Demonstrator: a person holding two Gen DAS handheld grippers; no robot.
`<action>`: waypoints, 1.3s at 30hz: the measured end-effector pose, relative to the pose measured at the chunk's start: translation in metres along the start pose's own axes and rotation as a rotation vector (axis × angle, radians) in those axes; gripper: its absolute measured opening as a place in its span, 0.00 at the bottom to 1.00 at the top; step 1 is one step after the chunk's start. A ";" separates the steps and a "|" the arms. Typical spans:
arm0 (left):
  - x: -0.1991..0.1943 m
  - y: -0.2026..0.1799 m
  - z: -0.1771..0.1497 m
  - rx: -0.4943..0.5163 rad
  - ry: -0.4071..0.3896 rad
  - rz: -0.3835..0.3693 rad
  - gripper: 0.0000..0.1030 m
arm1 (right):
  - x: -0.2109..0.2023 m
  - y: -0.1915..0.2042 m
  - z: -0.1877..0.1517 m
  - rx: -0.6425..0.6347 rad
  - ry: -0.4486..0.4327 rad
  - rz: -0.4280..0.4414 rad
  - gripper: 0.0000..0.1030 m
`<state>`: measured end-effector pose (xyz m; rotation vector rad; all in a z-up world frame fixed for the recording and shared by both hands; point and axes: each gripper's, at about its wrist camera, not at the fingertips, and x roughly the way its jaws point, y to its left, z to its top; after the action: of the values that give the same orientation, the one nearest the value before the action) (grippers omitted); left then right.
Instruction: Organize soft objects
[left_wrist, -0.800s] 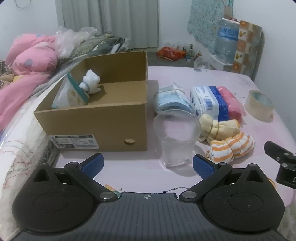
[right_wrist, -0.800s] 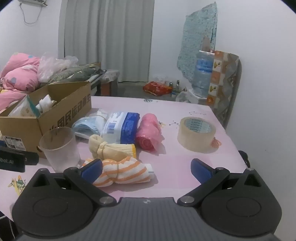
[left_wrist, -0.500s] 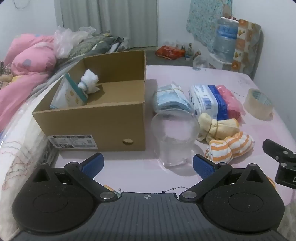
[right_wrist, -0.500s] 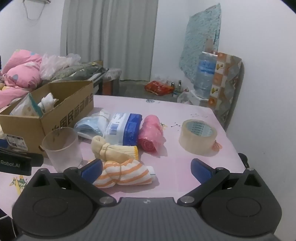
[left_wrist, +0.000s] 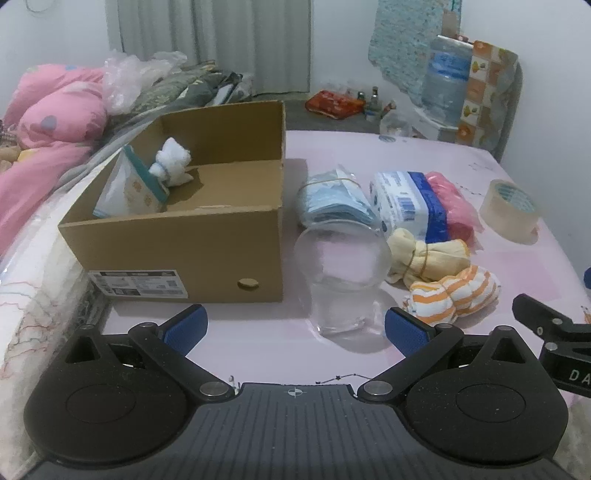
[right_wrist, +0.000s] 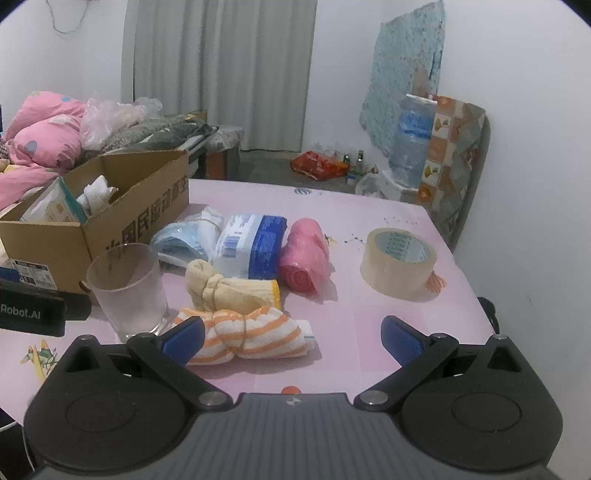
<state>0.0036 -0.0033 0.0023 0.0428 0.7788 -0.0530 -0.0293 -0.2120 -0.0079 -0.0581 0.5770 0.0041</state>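
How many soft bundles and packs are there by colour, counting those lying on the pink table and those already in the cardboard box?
Blue or blue-and-white: 2 (mask bundle, wrapped pack)
Pink: 1 (roll)
Yellow: 1 (cloth bundle)
Orange-striped: 1 (cloth bundle)
White: 1 (cloth, in the box)
Teal-and-white: 1 (packet, in the box)
Total: 7
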 end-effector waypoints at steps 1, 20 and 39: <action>0.000 -0.001 0.000 0.002 0.001 -0.003 1.00 | 0.000 0.000 0.000 0.001 0.004 -0.001 0.71; 0.003 -0.003 0.000 0.003 0.006 -0.006 1.00 | -0.001 -0.004 0.000 0.013 0.012 -0.003 0.71; 0.001 0.000 0.001 0.006 0.004 0.000 1.00 | 0.000 -0.006 0.003 0.012 0.009 -0.004 0.71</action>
<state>0.0051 -0.0036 0.0019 0.0483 0.7825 -0.0555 -0.0276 -0.2177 -0.0056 -0.0478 0.5863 -0.0032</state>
